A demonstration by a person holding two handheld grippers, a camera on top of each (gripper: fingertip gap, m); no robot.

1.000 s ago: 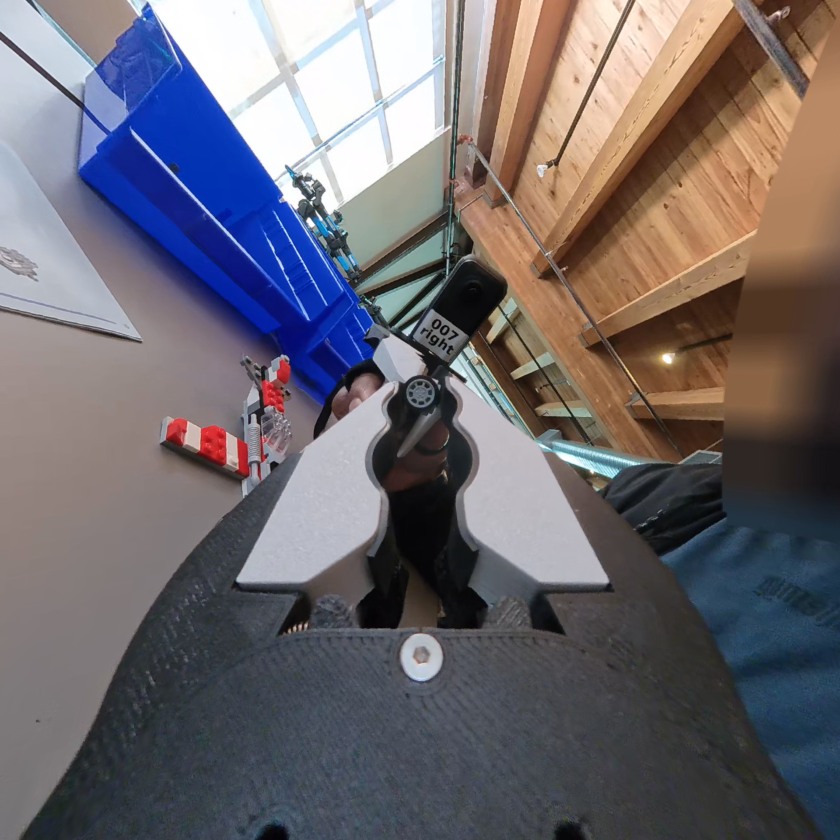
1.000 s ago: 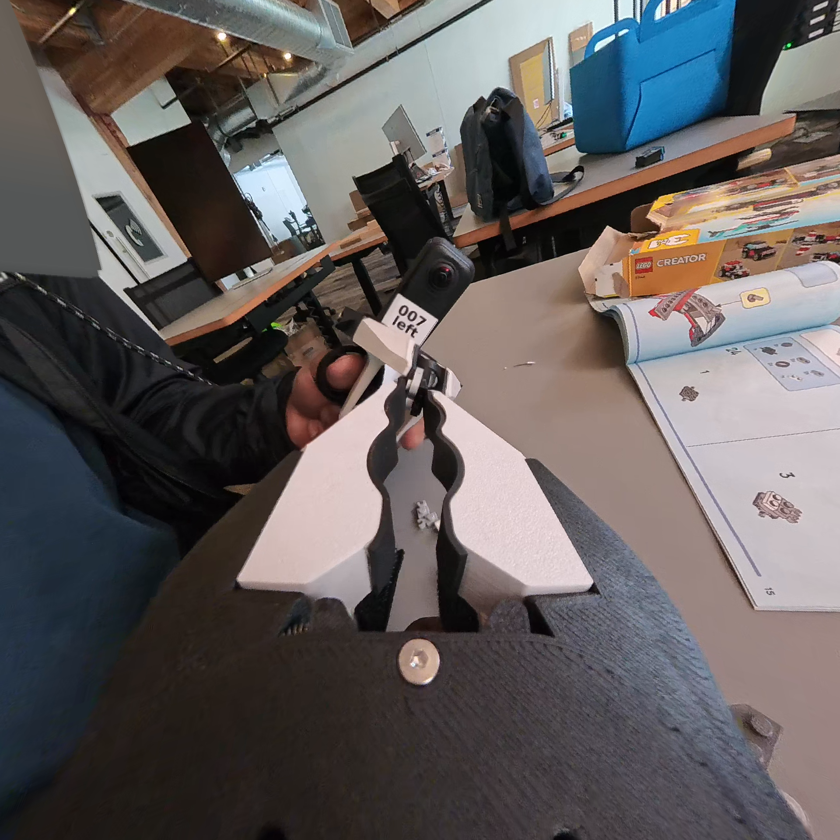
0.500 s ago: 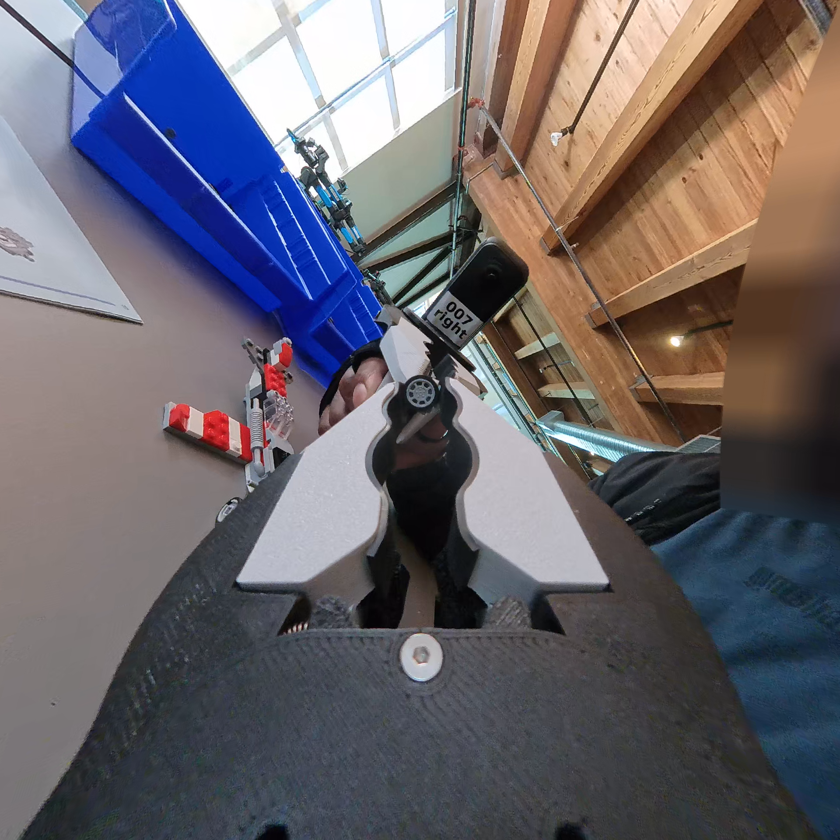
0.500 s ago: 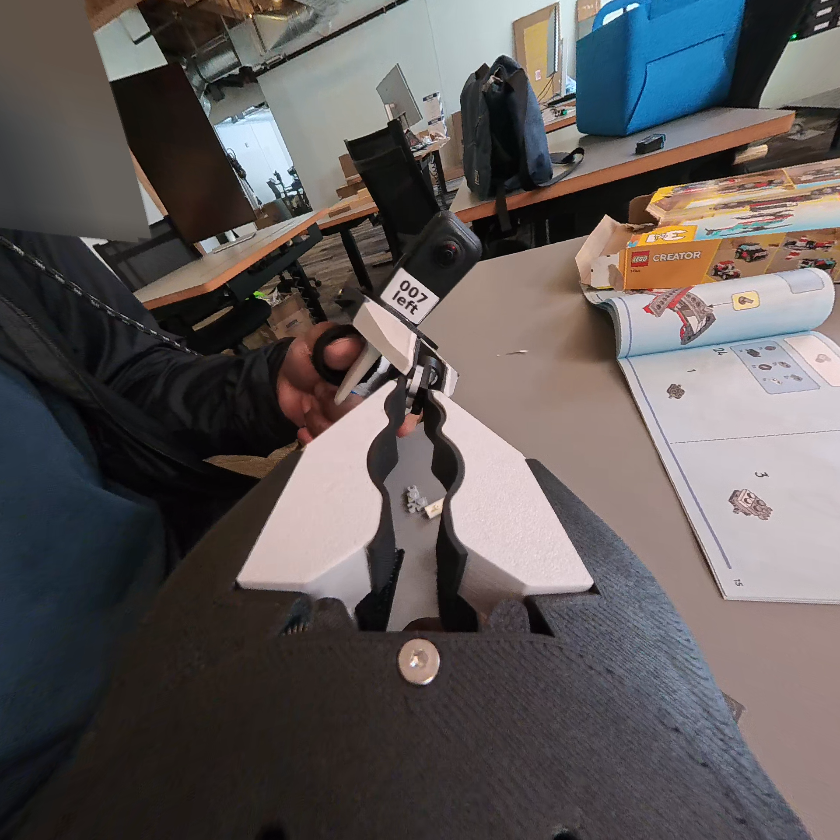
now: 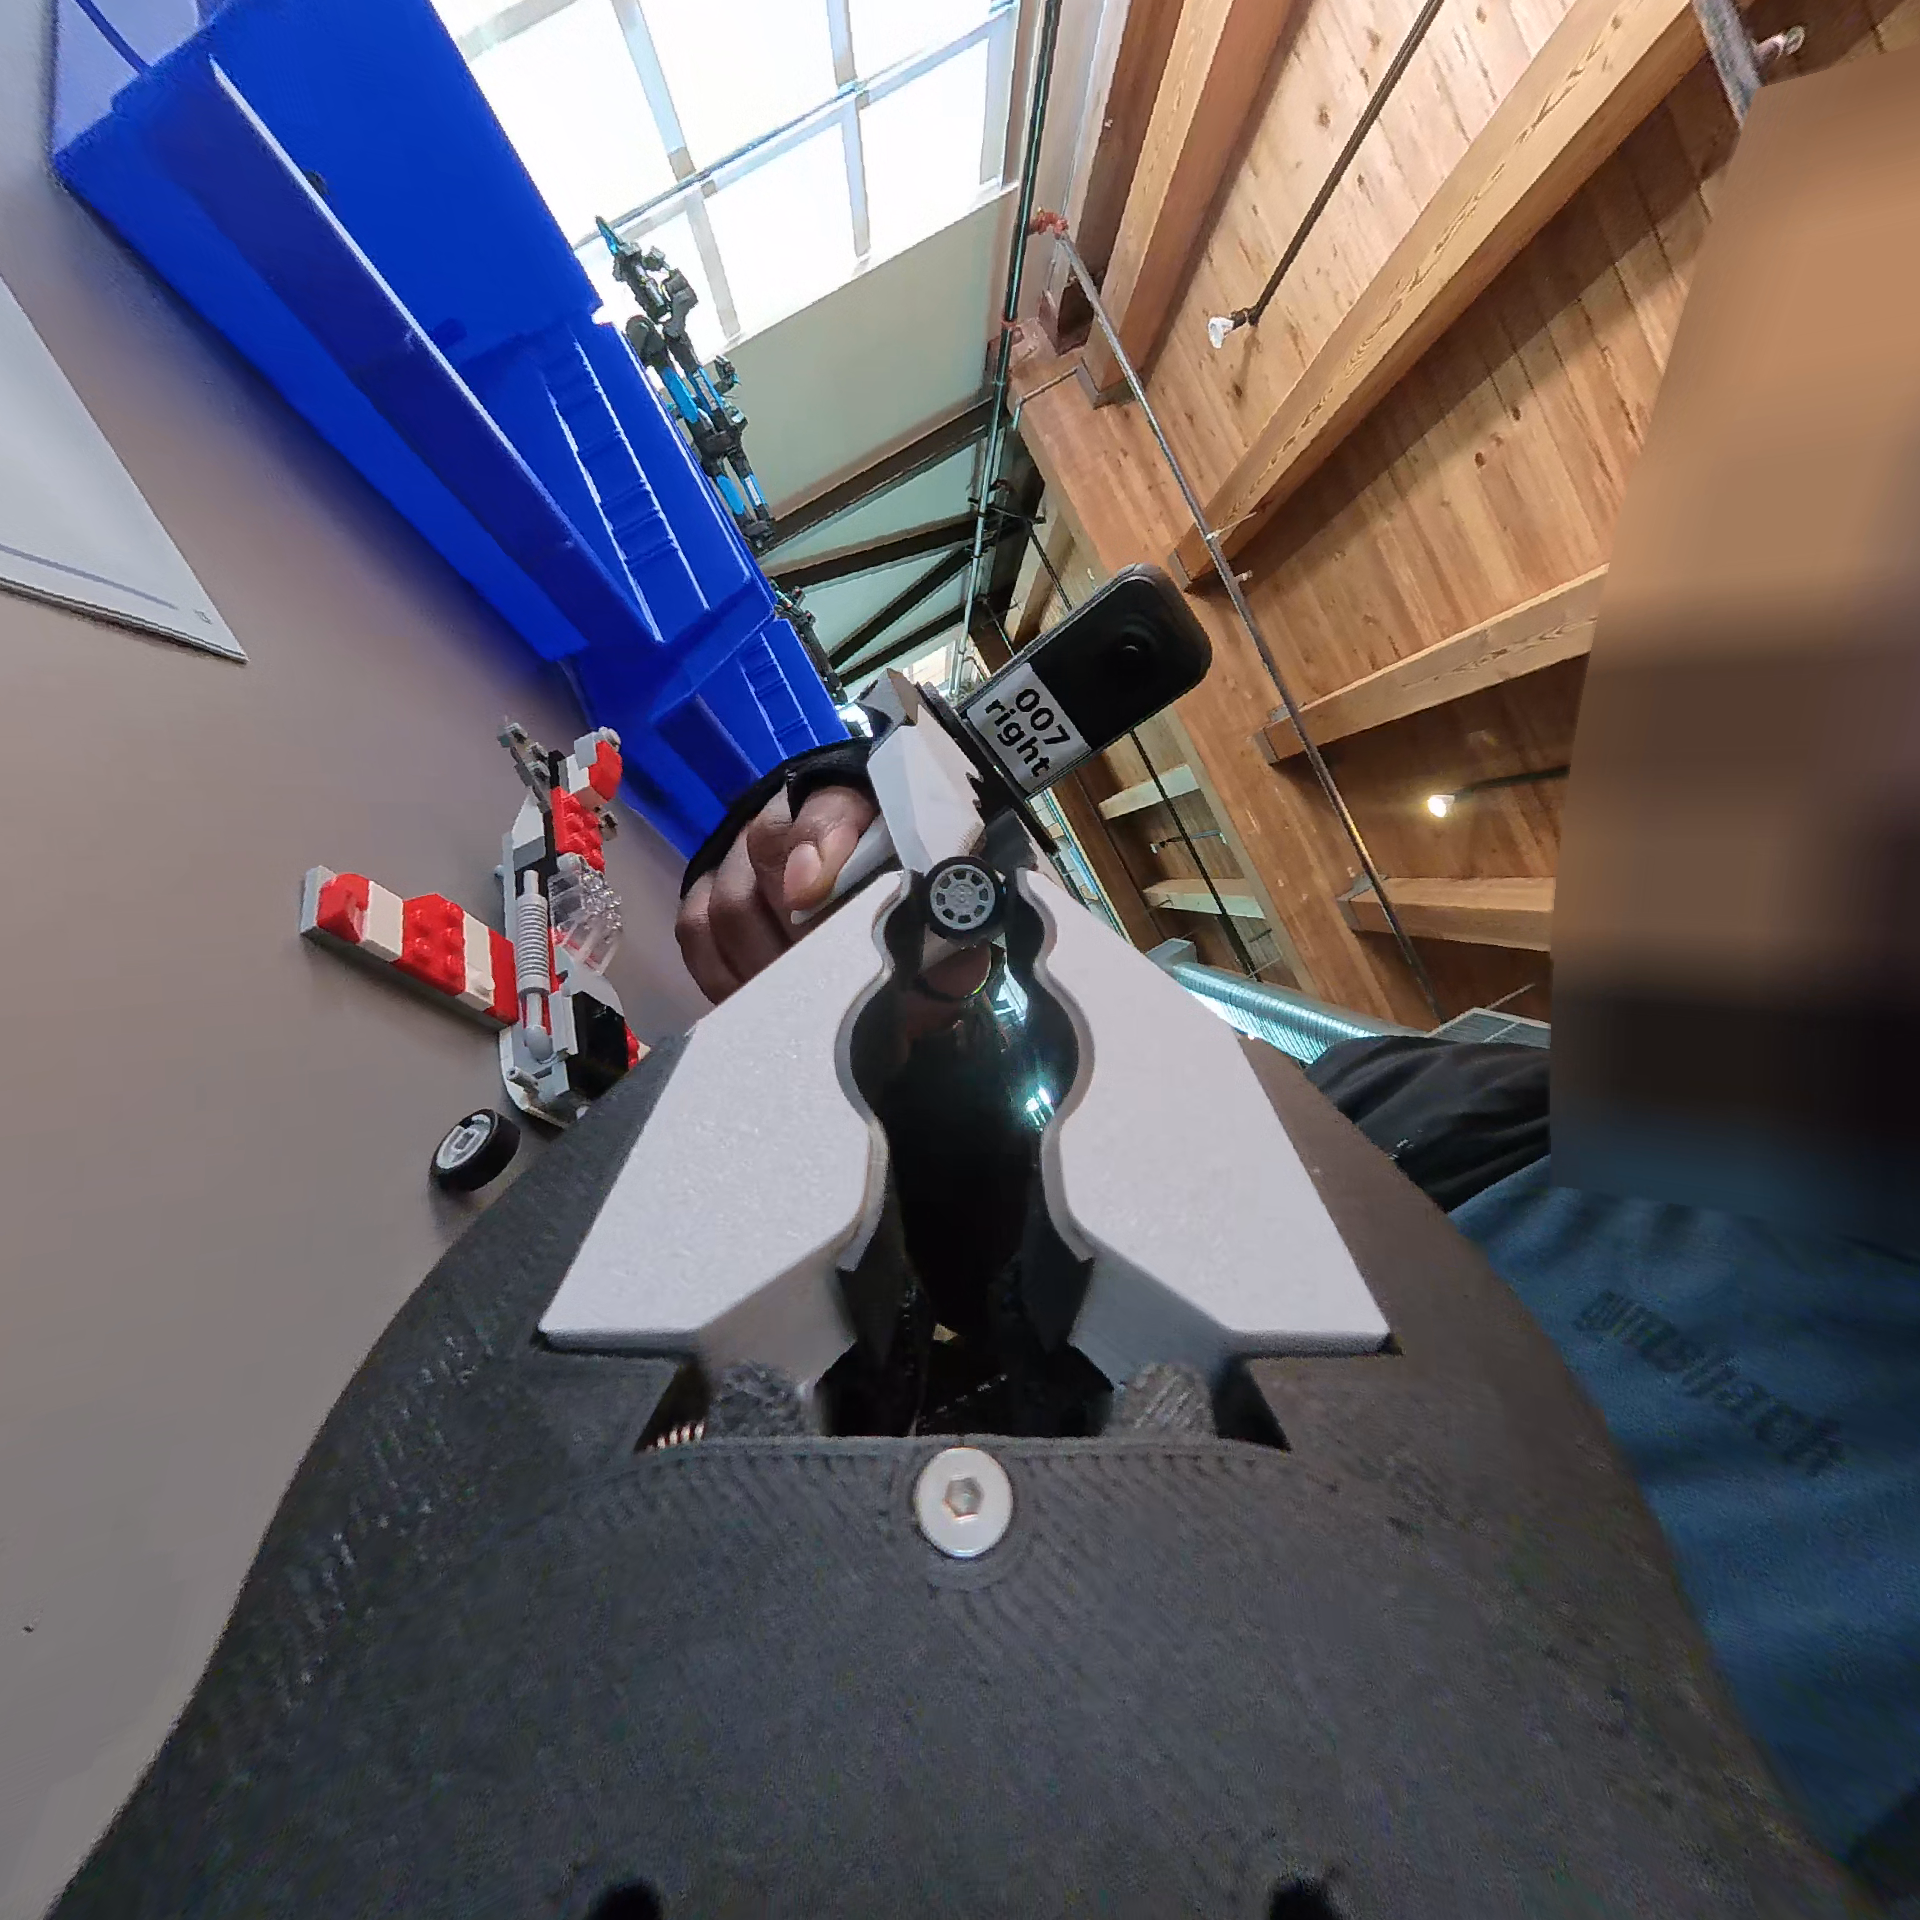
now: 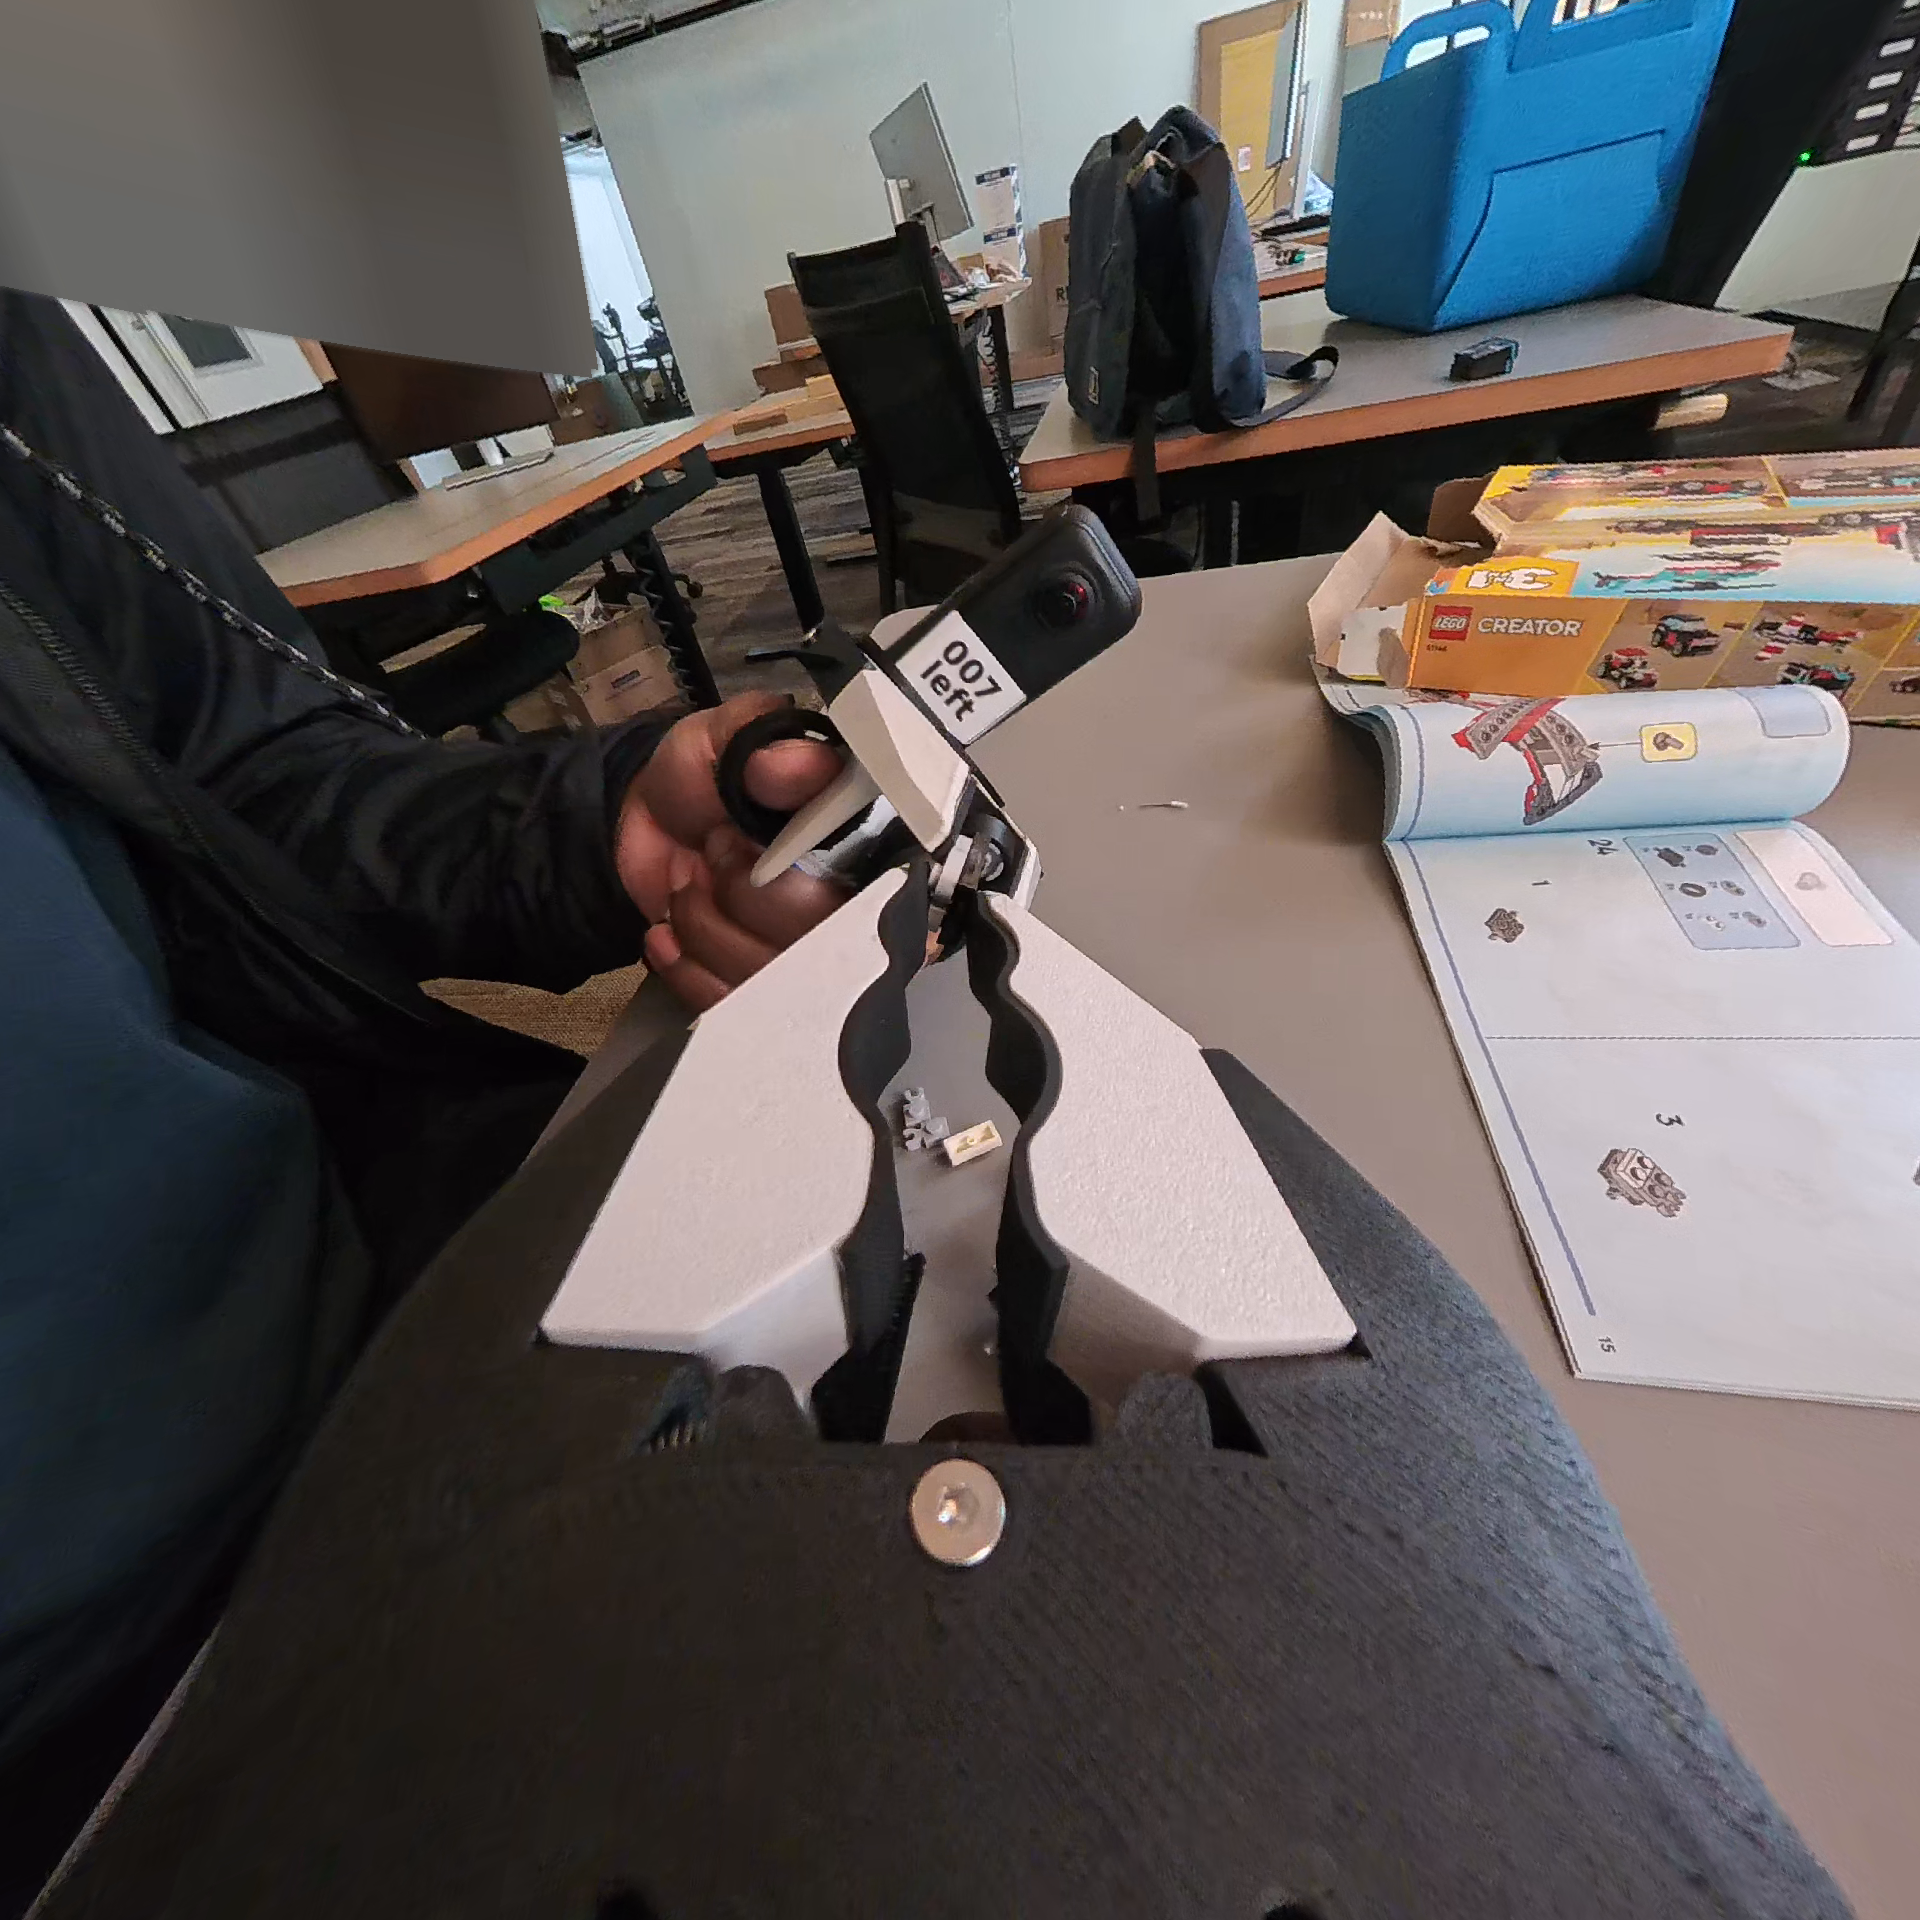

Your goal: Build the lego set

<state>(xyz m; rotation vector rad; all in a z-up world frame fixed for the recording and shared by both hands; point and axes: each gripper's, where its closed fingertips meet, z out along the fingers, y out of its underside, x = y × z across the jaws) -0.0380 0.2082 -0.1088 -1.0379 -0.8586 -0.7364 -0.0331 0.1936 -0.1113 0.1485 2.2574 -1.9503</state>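
Observation:
My left gripper (image 5: 961,904) is shut on a small wheel (image 5: 964,896) with a black tyre and grey hub, held in the air above the table. My right gripper (image 6: 951,894) meets it tip to tip and is shut on a small grey piece (image 6: 951,875) pressed against the wheel. The right gripper shows beyond the wheel in the left wrist view (image 5: 925,790), and the left gripper shows in the right wrist view (image 6: 914,748). A partly built red, white and grey model (image 5: 540,935) lies on the table, with a loose wheel (image 5: 475,1148) beside it.
Blue bins (image 5: 364,343) stand behind the model. An open instruction booklet (image 6: 1662,1039) and the set's box (image 6: 1662,613) lie to the right. A few small loose pieces (image 6: 940,1127) lie on the grey table (image 6: 1247,831) under my right gripper. A person's dark sleeve (image 6: 416,810) is at left.
Both grippers stay tip to tip with the wheel between them and have shifted and tilted together. The loose wheel by the model has come into the left wrist view.

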